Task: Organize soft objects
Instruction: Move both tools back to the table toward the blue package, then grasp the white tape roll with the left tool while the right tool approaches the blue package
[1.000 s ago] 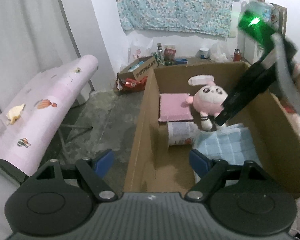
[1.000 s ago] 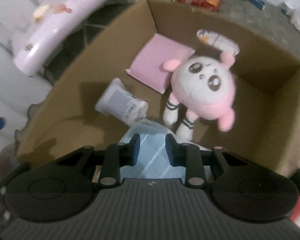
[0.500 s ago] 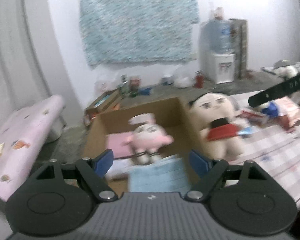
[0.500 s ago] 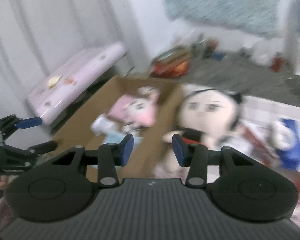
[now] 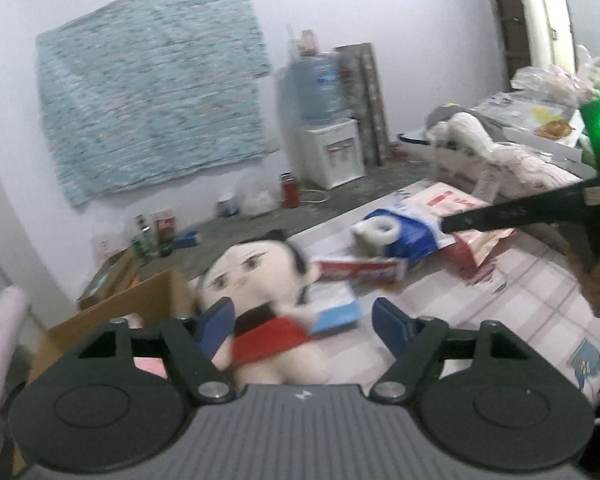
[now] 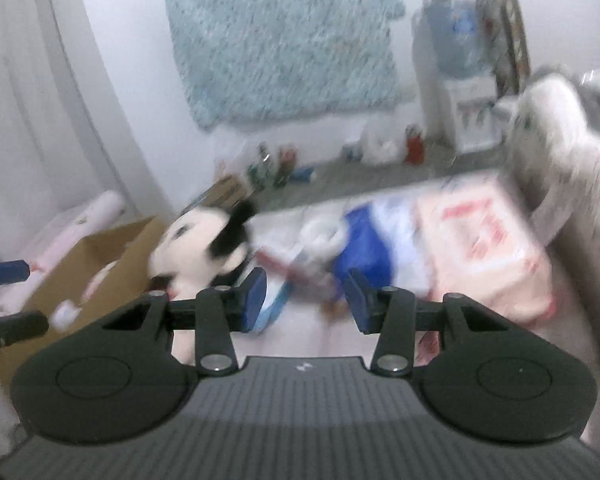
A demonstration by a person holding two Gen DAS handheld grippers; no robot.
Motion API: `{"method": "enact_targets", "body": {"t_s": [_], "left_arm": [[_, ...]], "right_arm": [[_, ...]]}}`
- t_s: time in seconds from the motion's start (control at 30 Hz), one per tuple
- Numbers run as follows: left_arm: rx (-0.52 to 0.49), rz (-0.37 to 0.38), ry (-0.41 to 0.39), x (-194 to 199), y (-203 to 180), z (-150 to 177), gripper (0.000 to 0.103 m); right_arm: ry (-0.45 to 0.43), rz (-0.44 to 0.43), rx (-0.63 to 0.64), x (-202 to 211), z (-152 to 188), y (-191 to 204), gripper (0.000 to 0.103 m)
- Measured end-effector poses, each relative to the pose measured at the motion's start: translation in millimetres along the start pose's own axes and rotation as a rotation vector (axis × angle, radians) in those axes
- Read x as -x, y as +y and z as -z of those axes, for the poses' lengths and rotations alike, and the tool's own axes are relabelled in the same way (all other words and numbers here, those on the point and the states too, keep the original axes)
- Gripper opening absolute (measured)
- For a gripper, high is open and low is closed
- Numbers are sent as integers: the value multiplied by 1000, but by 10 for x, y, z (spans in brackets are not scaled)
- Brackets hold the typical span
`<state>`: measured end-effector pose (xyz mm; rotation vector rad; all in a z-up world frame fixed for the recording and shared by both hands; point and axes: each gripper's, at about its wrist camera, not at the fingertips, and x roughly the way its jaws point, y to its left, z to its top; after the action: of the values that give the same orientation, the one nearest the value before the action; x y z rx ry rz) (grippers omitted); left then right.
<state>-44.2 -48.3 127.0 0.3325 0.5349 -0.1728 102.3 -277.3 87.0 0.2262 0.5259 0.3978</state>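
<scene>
Through the left wrist camera, we are holding our left gripper with its jaws spread wide and nothing between them. Just ahead of its left finger, a doll with black hair and a red top is lying on the checked bedspread. To the left of the doll, a cardboard box is standing. Farther ahead and to the right, a blue pack of tissue rolls is lying beside a pink-and-white pack.

Through the right wrist camera, blurred, we are keeping our right gripper about half open and empty. The doll is lying ahead-left, the box beyond it to the left, the blue pack straight ahead.
</scene>
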Motion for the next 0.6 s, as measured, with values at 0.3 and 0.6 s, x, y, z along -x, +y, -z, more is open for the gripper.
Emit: {"method": "enact_targets", "body": {"t_s": [0.3,0.6], "left_arm": [[103,87,6,-1291,-246,-383,58],[155,178,31,-2025,-328,-494,69]], "right_arm": [[44,3,40,-435,-56,-390,56],[102,78,55,-870,-44,-431,81]]}}
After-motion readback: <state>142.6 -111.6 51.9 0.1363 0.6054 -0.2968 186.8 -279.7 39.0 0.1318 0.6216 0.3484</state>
